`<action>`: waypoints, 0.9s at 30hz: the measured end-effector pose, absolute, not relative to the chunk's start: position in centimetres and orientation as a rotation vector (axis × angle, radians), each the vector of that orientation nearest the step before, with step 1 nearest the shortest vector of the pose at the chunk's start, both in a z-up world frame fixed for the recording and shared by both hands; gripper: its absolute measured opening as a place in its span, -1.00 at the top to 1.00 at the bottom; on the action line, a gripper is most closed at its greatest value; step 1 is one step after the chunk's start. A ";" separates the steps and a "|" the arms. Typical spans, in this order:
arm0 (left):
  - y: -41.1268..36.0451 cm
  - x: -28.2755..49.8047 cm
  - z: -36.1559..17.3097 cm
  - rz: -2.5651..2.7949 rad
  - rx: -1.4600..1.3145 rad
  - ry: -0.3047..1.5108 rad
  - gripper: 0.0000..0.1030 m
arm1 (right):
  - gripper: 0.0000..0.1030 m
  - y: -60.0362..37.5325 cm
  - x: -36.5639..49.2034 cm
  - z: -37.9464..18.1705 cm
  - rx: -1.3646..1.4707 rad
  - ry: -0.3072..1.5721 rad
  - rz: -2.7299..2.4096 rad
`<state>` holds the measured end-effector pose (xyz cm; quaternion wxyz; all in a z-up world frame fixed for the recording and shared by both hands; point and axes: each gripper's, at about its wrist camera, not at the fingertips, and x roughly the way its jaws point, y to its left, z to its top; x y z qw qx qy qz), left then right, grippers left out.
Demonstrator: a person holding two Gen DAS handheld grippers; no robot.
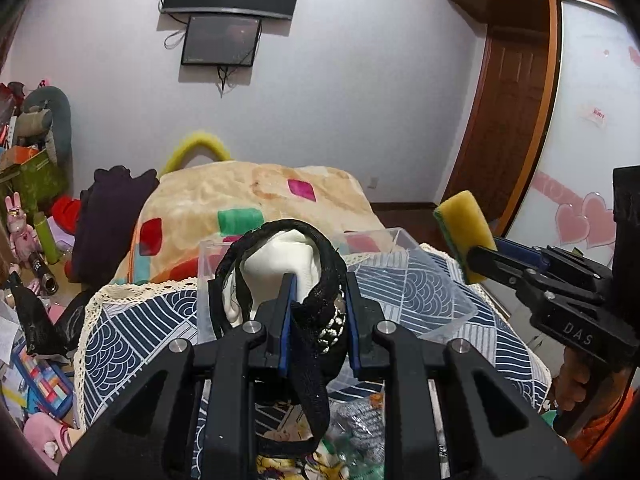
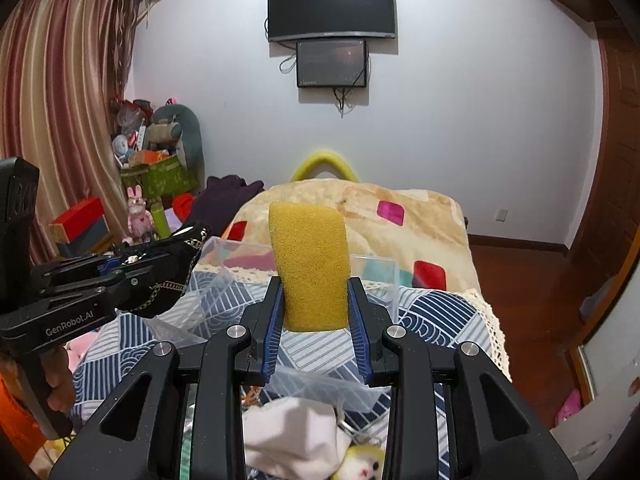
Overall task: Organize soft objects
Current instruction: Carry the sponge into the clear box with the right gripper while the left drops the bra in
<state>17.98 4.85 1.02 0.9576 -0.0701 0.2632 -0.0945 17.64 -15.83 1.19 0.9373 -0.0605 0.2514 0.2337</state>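
Two grippers, left (image 1: 320,300) gripping black bag (image 1: 316,332), right (image 2: 316,304) sponge (image 2: 310,264)

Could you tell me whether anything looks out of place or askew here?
The clear plastic storage box on the bed sits tilted on the patterned quilt. The left claw grips a black lace garment whose strap dangles loose. The yellow sponge in the right claw looks fine.
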 end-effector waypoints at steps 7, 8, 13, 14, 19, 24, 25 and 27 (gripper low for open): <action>4.9 20.9 -0.5 -0.208 -0.136 0.594 0.58 | 0.46 -14.6 20.2 -0.5 -0.157 0.593 0.476; 4.9 21.4 -0.8 -0.211 -0.137 0.604 0.58 | 0.46 -14.4 20.4 -0.9 -0.163 0.602 0.474; 4.9 23.0 -2.4 -0.212 -0.138 0.647 0.58 | 0.46 -13.9 21.6 -2.0 -0.199 0.651 0.462; 4.9 23.4 -2.7 -0.212 -0.140 0.658 0.58 | 0.46 -13.8 21.9 -2.2 -0.205 0.662 0.459; 4.5 24.7 -4.4 -0.204 -0.125 0.718 0.58 | 0.45 -13.3 22.7 -3.3 -0.239 0.727 0.465; 4.2 24.8 -5.1 -0.224 -0.124 0.744 0.54 | 0.44 -13.2 23.3 -3.9 -0.248 0.780 0.497; 4.1 24.7 -5.1 -0.224 -0.121 0.744 0.50 | 0.44 -13.2 23.3 -4.0 -0.250 0.782 0.498; 3.9 24.4 -5.1 -0.221 -0.112 0.741 0.43 | 0.43 -13.2 23.2 -4.1 -0.254 0.787 0.508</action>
